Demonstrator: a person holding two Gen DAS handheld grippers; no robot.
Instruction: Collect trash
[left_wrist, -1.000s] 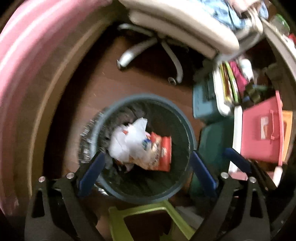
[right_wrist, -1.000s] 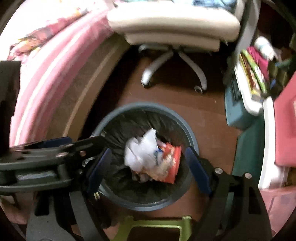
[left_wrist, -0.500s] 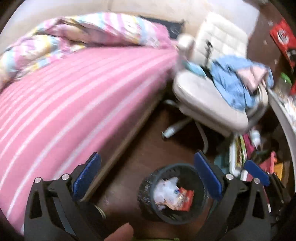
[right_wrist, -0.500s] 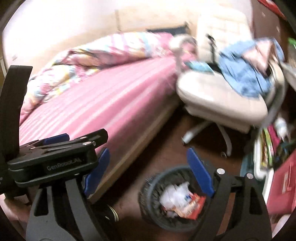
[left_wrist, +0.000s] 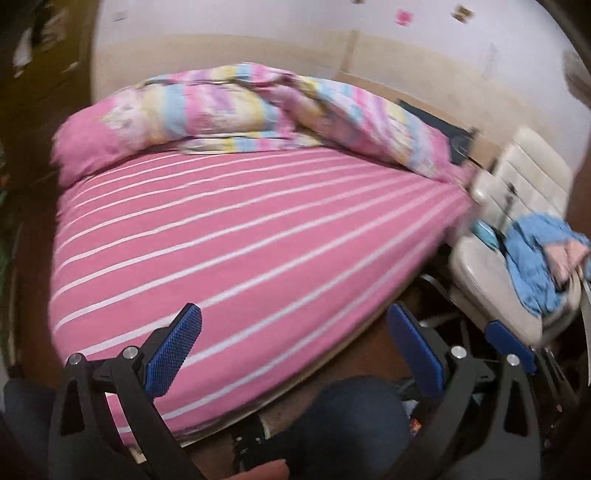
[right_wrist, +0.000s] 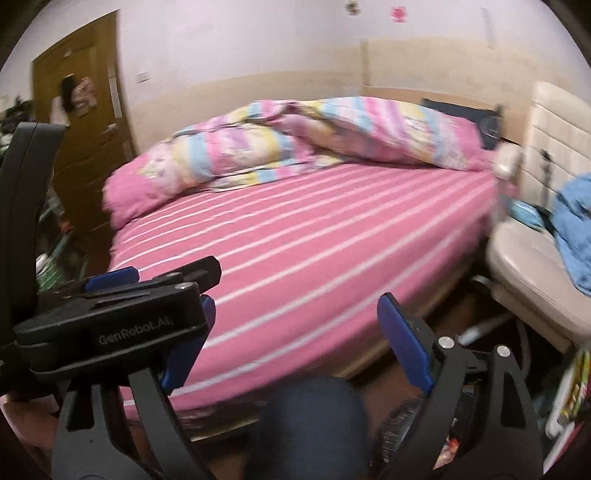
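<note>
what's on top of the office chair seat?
Crumpled blue clothing with a pink piece lies on the cream office chair, plus a small teal item beside it. Anything under the clothes is hidden.

A second ago both views looked straight down into the round dark trash bin holding white and red wrappers. Now the empty left gripper (left_wrist: 291, 350) and the right gripper (right_wrist: 291, 336), whose jaws are opening on nothing, face the pink white-striped bed (left_wrist: 240, 236) ahead. The bin has slid below the right gripper, only its rim (right_wrist: 402, 417) showing. A blue-trousered knee (left_wrist: 347, 424) has come in underneath.
</note>
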